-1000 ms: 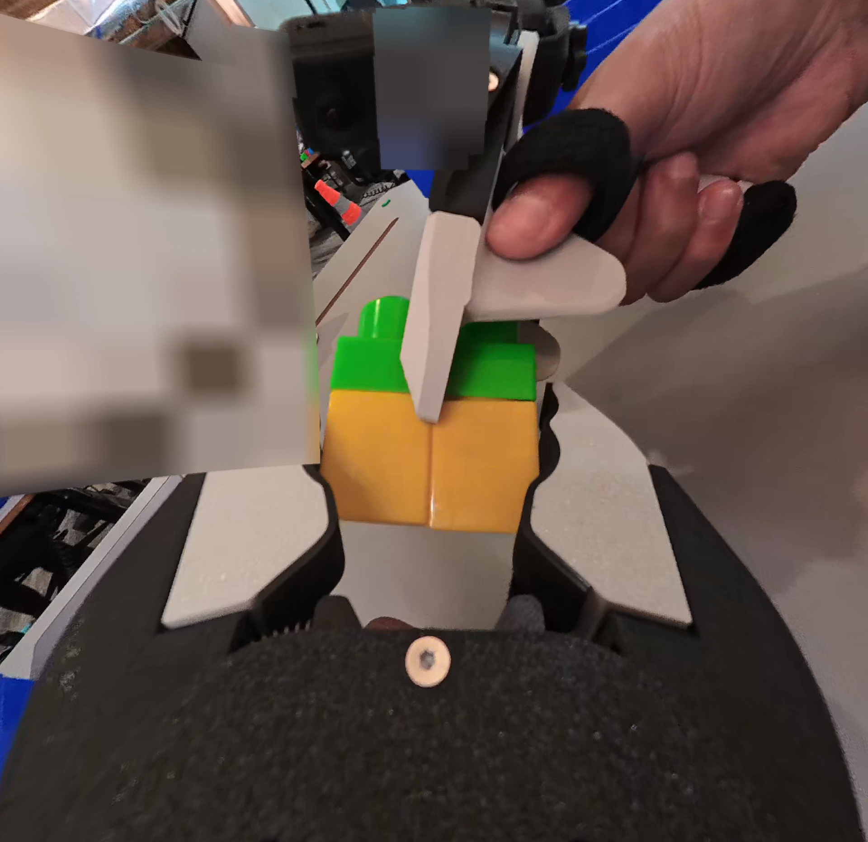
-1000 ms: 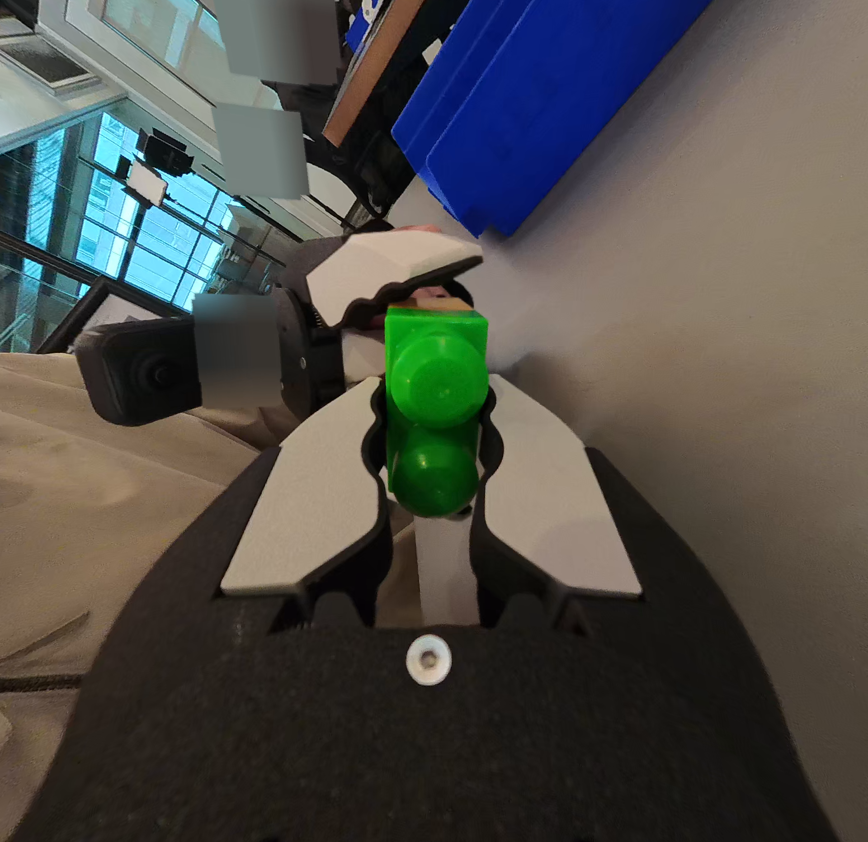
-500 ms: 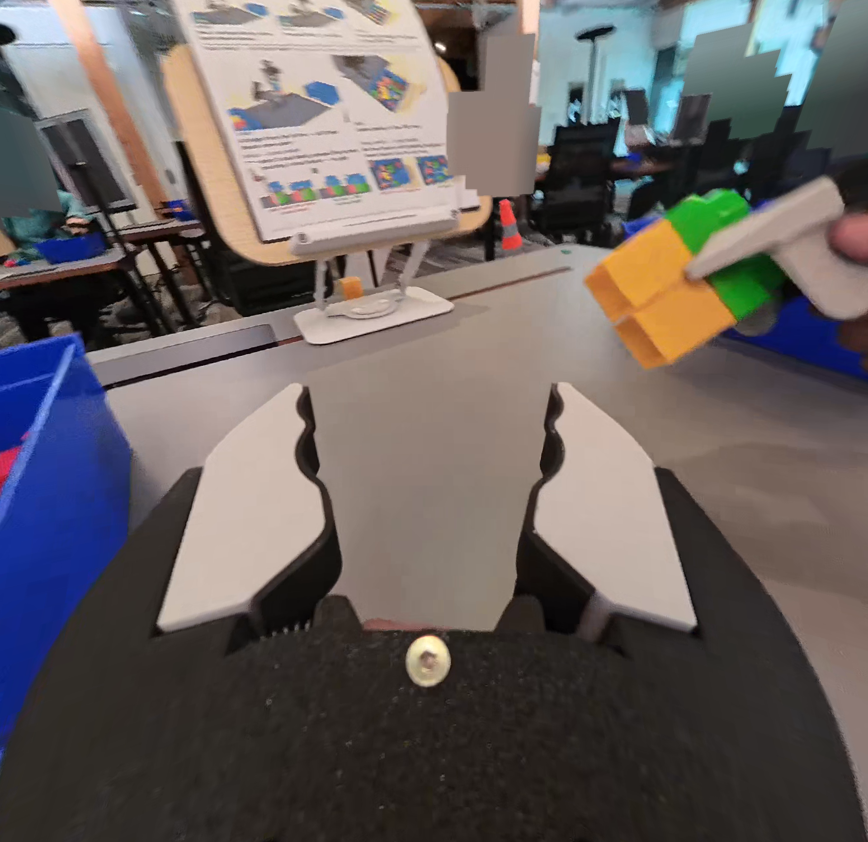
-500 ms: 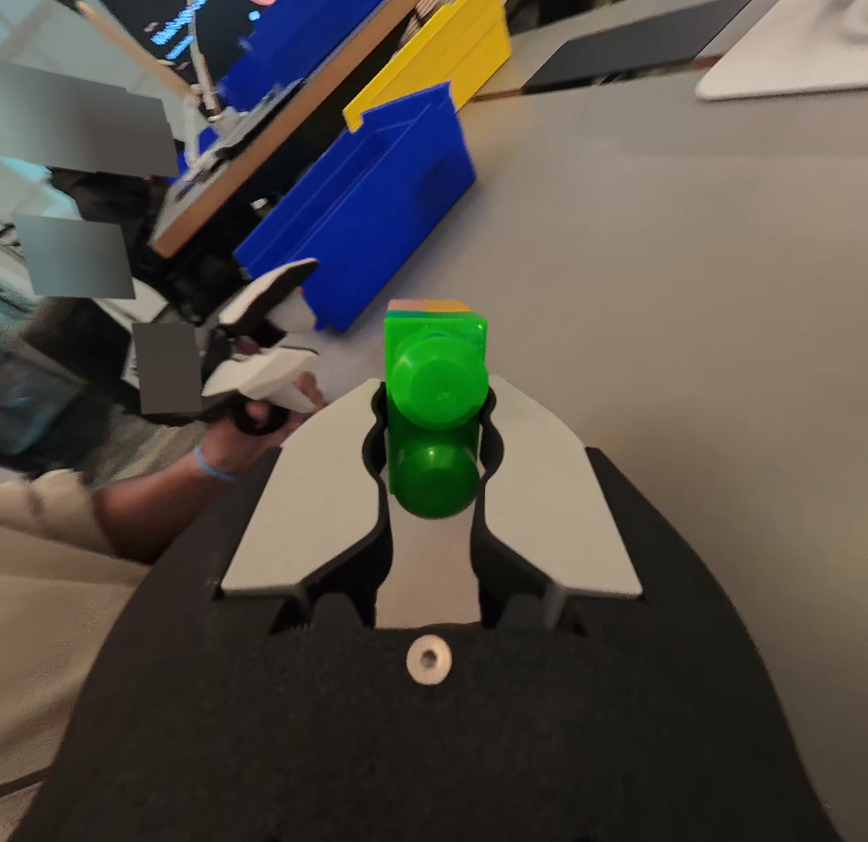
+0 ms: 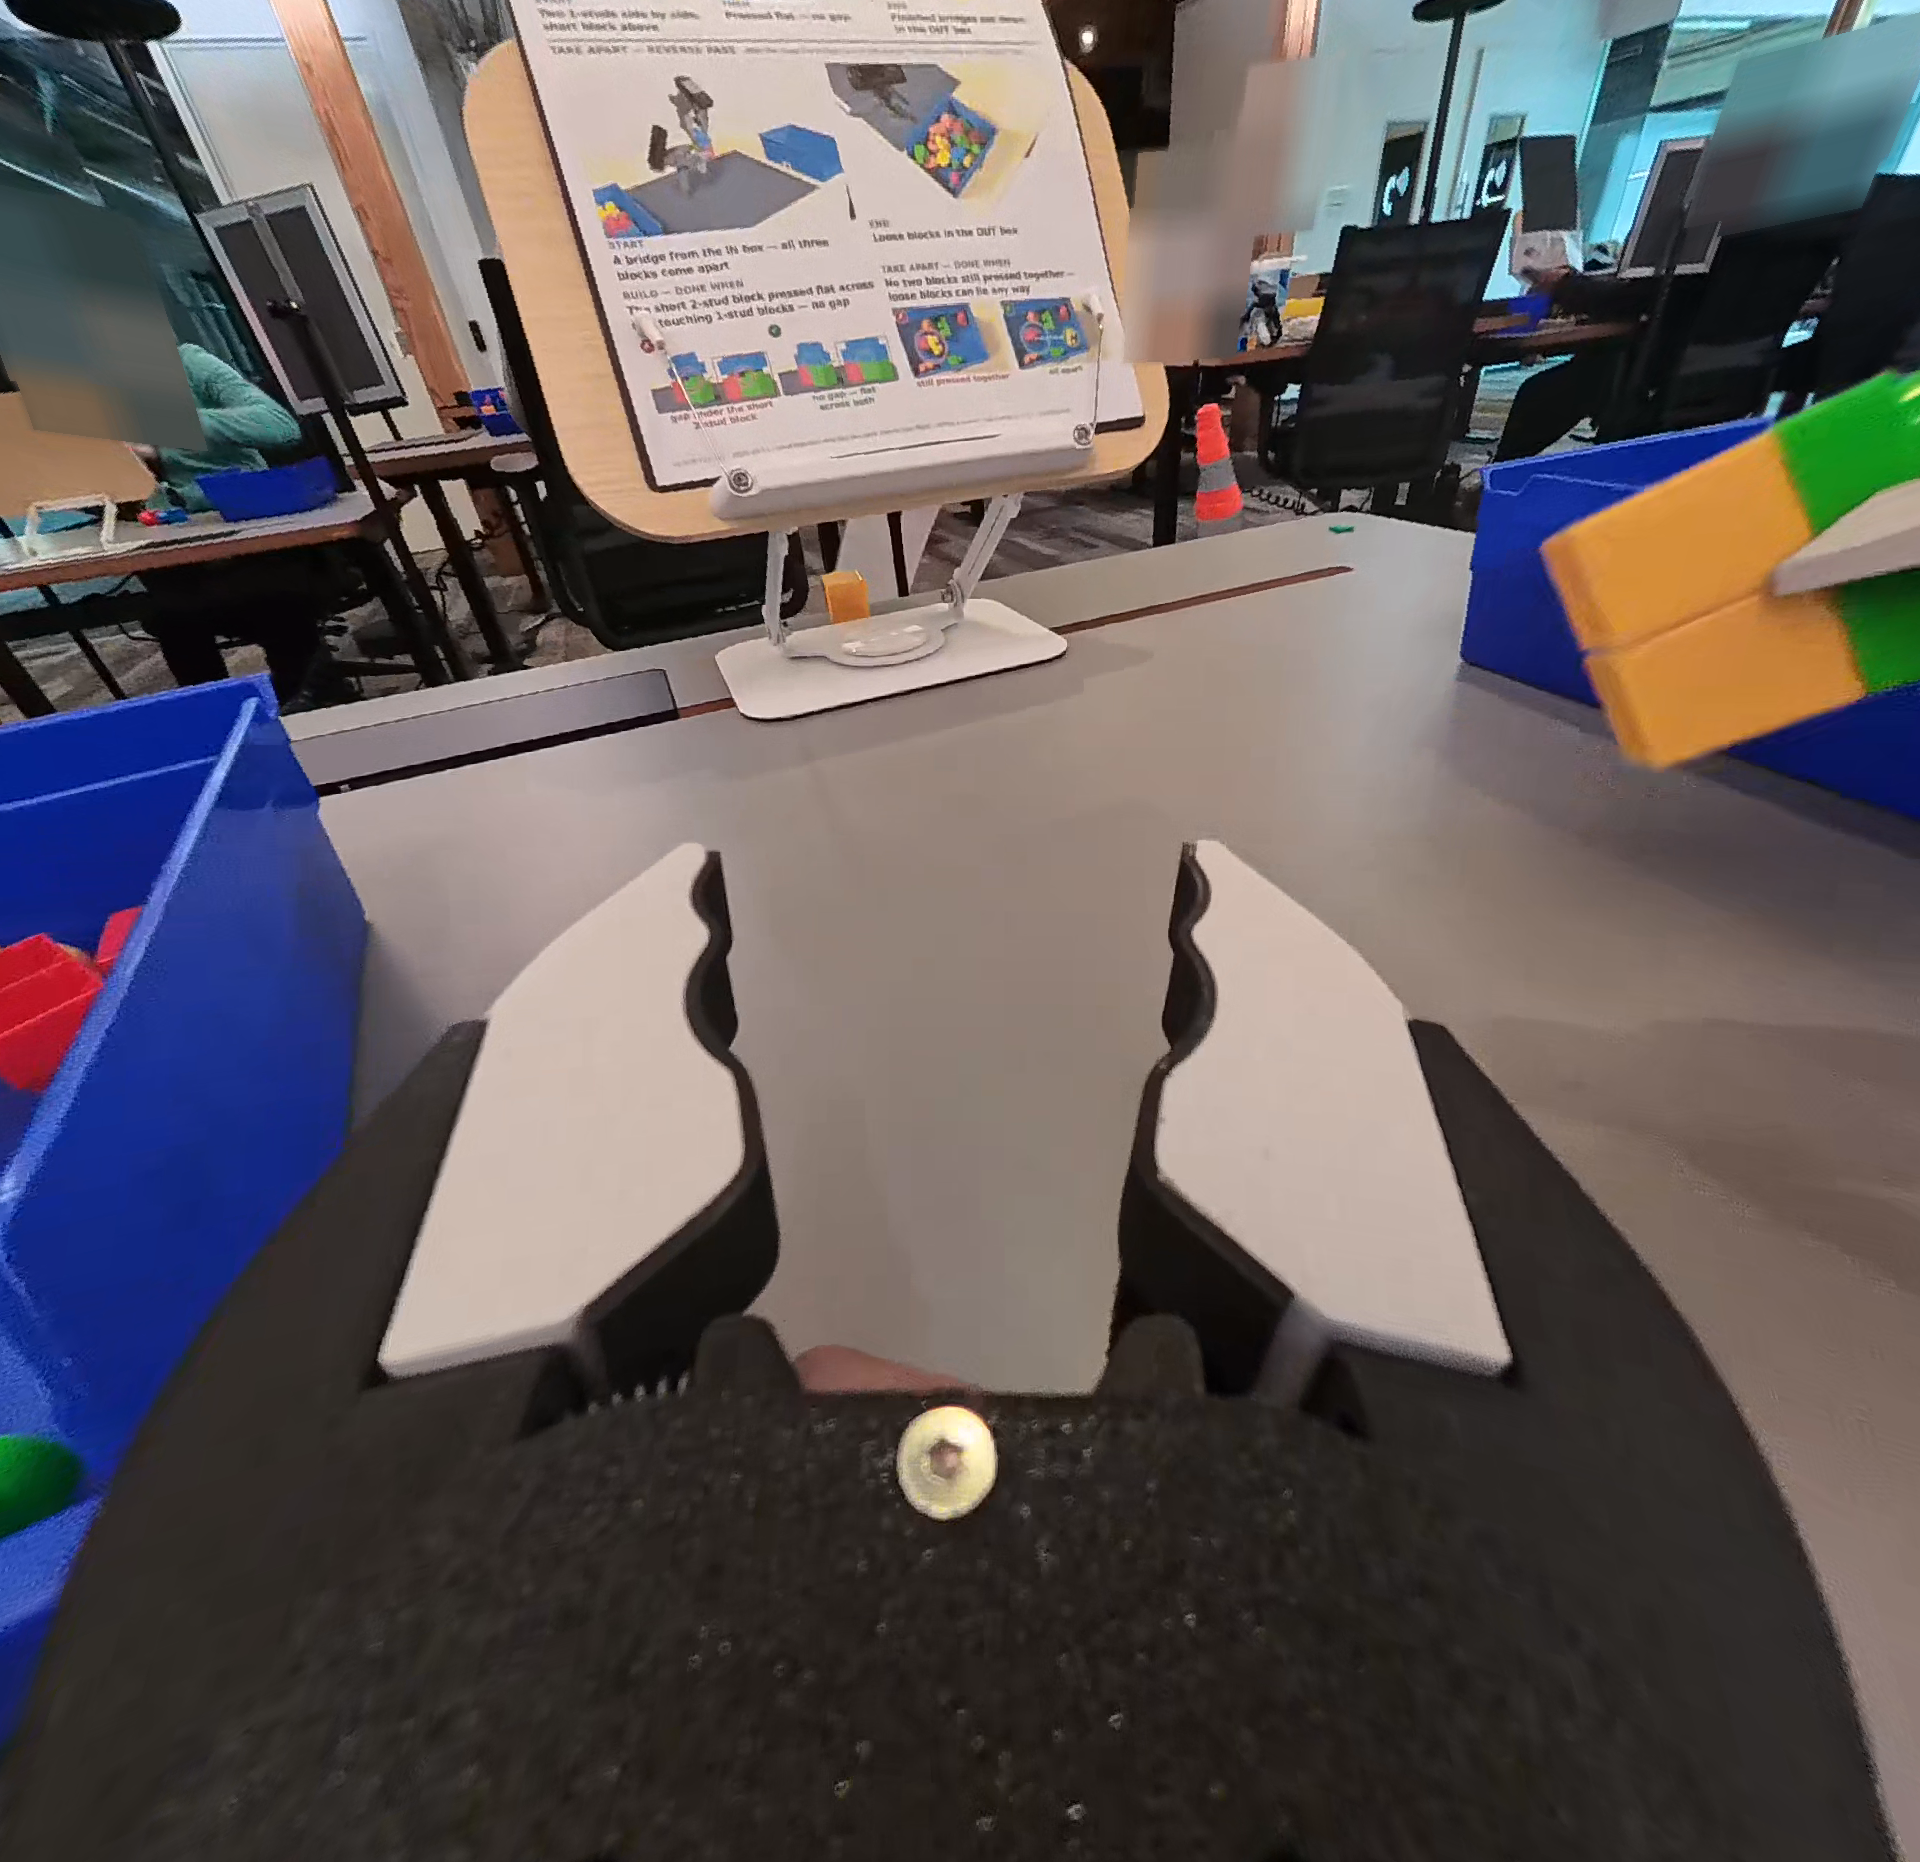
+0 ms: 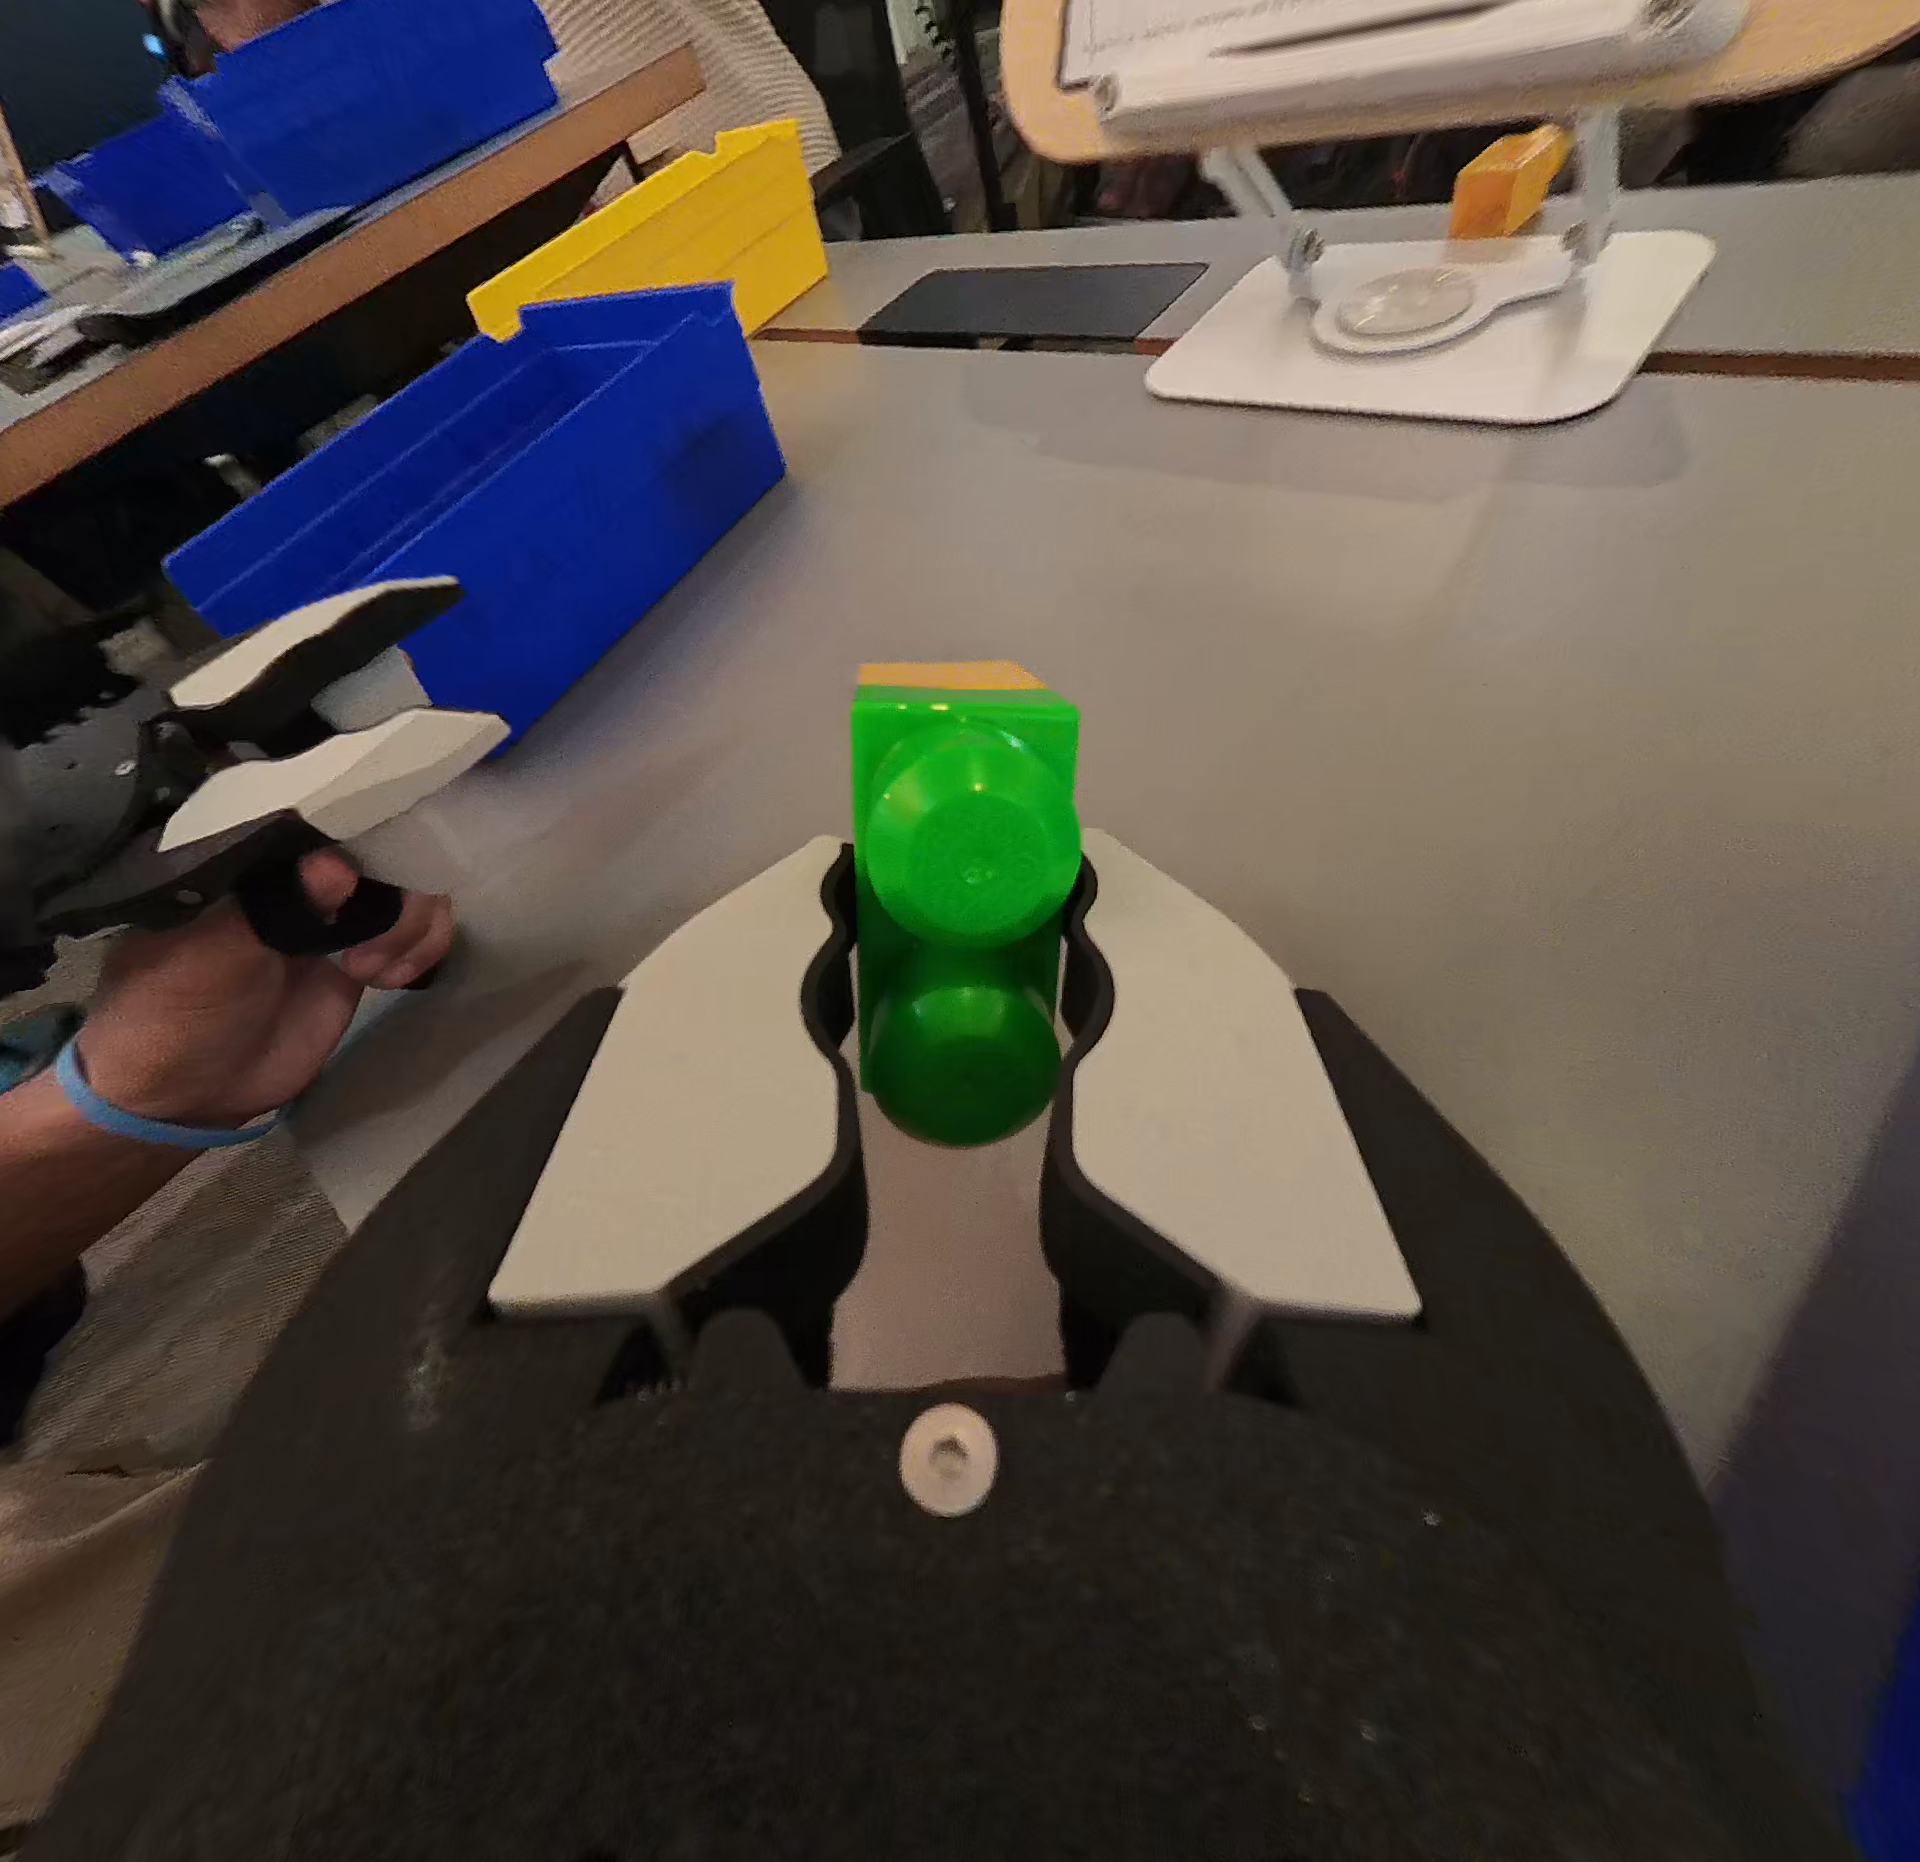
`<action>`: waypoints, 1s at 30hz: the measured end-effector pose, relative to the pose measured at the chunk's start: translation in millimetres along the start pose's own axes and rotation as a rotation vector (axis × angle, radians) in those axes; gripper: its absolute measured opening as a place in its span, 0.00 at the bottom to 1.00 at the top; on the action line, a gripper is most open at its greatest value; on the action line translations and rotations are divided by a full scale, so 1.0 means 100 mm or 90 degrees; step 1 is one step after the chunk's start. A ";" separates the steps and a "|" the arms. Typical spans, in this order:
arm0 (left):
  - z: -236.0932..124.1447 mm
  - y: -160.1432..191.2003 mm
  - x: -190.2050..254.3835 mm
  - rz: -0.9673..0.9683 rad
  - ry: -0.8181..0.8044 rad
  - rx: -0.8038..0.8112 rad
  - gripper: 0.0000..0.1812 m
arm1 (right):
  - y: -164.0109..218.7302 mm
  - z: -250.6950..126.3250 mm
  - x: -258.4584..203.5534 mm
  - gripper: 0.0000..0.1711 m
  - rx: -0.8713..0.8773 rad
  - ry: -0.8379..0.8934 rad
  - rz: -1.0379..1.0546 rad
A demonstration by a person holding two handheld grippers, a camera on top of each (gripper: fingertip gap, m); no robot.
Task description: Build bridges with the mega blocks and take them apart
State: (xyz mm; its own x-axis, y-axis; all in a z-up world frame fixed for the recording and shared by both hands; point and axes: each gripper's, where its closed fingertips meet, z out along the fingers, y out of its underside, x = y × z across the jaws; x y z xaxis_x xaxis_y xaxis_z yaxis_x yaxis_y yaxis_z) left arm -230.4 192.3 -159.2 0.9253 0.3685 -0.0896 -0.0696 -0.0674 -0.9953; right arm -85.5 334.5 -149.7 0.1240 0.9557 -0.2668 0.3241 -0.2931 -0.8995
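1. Green glossy plastic fills the right gripper (image 6: pixel 961 939): its pale, wavy-edged fingers are clamped on the green block (image 6: pixel 961 877), whose two rounded studs face the camera.
2. Two smooth orange blocks (image 5: pixel 1704 607) sit pressed side by side against the green block's far face, forming a bridge held in the air above the matte grey table (image 6: pixel 1403 721).
3. Left gripper (image 5: pixel 951 965) hangs with its jaws spread wide and nothing between them, over bare tabletop; black felt-like padding covers its body.
4. A blue bin (image 5: pixel 197 981) just beside the left gripper holds red blocks (image 5: pixel 42 1002) and a green piece.
5. A second blue bin (image 5: pixel 1507 565) stands behind the held bridge.
6. A curved wooden board (image 5: pixel 831 223) on a white stand carries a printed instruction sheet, with a small orange cube (image 5: pixel 847 597) beneath it.
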 end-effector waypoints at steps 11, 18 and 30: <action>0.02 0.01 0.10 -0.009 0.037 -0.011 0.42 | -0.25 -1.51 1.89 0.22 -0.124 0.370 0.029; 0.03 -0.06 0.14 -0.033 0.060 -0.006 0.42 | 0.21 -1.43 2.60 0.22 -0.319 0.429 0.098; -0.02 -0.14 0.22 -0.017 0.082 0.006 0.41 | 0.60 -1.15 2.89 0.22 -0.495 0.454 0.157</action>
State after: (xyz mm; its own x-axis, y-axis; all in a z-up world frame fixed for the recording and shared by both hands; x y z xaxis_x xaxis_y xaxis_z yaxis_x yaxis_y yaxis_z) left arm -207.7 199.3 -147.1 0.9671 0.2478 -0.0578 -0.0469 -0.0499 -0.9977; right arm 77.4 590.4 -240.7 0.7032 0.7066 0.0784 0.6898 -0.6515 -0.3158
